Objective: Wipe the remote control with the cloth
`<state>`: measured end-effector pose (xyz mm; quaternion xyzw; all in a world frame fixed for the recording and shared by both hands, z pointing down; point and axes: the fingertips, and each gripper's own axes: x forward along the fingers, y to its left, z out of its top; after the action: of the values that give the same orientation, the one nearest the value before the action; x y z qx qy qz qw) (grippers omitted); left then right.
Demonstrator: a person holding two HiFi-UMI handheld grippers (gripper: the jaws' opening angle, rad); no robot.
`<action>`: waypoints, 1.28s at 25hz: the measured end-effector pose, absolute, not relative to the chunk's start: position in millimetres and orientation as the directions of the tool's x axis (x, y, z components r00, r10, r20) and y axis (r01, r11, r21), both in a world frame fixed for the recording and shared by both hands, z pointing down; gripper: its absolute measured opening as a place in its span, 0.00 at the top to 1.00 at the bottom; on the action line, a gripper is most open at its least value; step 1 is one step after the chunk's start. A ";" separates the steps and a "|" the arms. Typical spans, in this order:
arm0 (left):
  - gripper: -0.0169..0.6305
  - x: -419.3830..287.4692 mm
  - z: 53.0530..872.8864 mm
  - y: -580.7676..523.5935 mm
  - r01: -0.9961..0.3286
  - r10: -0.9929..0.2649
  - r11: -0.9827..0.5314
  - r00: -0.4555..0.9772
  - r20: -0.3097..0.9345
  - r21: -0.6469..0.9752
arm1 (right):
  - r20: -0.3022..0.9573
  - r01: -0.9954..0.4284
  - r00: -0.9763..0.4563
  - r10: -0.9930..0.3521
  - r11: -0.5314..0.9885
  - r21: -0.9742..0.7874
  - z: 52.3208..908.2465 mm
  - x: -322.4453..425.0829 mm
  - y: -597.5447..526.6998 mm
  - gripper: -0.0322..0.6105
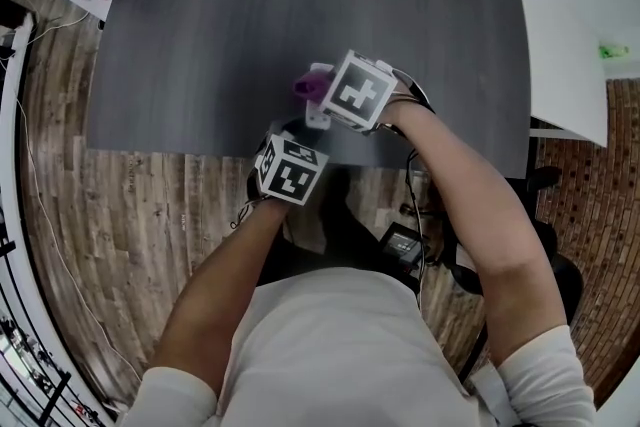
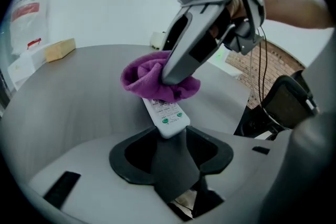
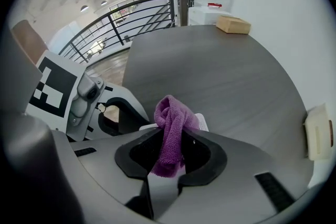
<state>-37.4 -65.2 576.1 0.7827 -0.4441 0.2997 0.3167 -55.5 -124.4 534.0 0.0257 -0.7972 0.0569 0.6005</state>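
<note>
Left hand-held gripper [image 2: 170, 136] clamps the near end of the white remote control [image 2: 167, 115] at the centre of its view, while the right hand-held gripper [image 3: 168, 161] pinches the purple cloth [image 3: 172, 123], bunched on the remote's far end, over the lower edge of the dark table [image 1: 250, 35].

Both forearms [image 1: 215, 285] reach forward, side by side. The left gripper [image 2: 170, 136] slants down, its fingers [image 2: 170, 165] clamped on the remote control [image 2: 167, 115]. The right gripper [image 3: 169, 157] points steeply down, its fingers [image 2: 186, 50] pinching the cloth [image 3: 173, 118].
</note>
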 end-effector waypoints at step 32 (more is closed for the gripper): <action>0.67 -33.8 563.4 -51.1 -0.852 -0.515 -0.466 0.482 0.709 0.240 | 0.929 -0.292 -0.368 0.033 0.945 -0.150 536.2 -36.6 -78.4 0.78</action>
<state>-33.8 -51.1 563.4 0.8080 -0.4229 0.2833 0.2966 -36.6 -78.4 536.2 0.0795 -0.8139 0.1463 0.5566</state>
